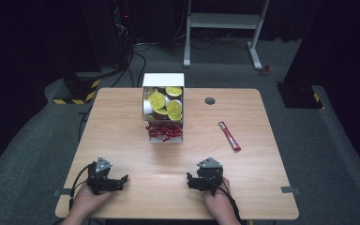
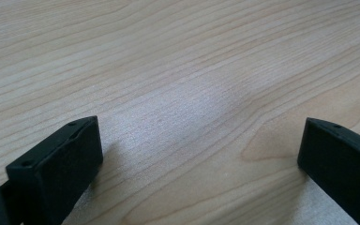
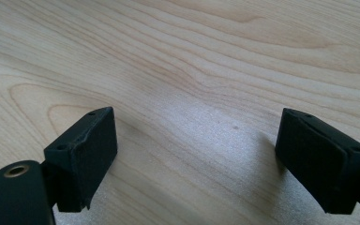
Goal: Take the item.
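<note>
Left gripper (image 1: pixel 122 180) rests near the front-left corner of the table (image 1: pixel 122 136), held by the left hand (image 1: pixel 86 201). Its jaws stand wide apart with bare wood grain between them, as the left gripper view confirms (image 2: pixel 199 154).

Right gripper (image 1: pixel 191 180) sits near the front edge, right of centre, in the right hand (image 1: pixel 220 204). Its jaws are spread wide and hold nothing; the right gripper view shows pale wood between them (image 3: pixel 197 150). The black jaws are blocky and matt.

The two grippers' tips point inward toward each other.

Tabletop: light wood laminate, rectangular, rounded corners.

Red sachet (image 1: pixel 229 136): slim, flat stick, lying right of centre, long axis running diagonally from far-left to near-right. Well apart from both grippers, nothing in the way.

White cardboard box (image 1: pixel 163 80): at the middle of the far edge, open, filled with round yellow-lidded cups (image 1: pixel 157 100); red shredded filler (image 1: pixel 164 132) at its near end.

Grey cable grommet (image 1: pixel 210 101): near the far edge, right of the box.
</note>
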`<state>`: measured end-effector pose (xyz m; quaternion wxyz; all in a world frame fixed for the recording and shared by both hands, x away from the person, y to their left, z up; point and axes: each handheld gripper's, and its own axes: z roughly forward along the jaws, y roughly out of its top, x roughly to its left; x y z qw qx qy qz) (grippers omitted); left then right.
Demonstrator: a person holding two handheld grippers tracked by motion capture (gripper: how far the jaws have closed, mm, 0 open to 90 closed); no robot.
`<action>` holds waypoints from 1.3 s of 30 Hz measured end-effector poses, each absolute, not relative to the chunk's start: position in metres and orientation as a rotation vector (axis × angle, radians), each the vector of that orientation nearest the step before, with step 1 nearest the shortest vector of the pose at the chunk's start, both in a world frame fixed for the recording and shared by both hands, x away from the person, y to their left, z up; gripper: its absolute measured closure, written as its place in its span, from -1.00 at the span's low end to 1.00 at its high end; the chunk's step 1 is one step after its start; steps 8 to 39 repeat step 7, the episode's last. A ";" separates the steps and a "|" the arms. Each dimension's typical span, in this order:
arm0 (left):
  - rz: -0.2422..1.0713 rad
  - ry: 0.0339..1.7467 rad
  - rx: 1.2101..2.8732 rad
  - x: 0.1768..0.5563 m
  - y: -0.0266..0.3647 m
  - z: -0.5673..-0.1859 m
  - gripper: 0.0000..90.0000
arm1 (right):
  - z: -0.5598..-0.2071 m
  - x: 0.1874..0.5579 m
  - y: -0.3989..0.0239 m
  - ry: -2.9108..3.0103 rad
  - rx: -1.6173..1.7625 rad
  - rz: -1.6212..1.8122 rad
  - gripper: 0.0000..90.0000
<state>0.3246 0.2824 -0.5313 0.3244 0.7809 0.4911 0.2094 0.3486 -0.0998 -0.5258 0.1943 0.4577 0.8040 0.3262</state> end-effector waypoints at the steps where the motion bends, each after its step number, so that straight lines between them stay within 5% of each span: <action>1: 0.549 1.290 2.045 0.325 0.282 -0.531 -0.99 | -0.526 0.349 -0.100 2.254 1.284 0.915 -0.71; 39: 0.550 1.294 2.041 0.324 0.282 -0.531 -0.99 | -0.526 0.349 -0.101 2.264 1.279 0.928 -0.71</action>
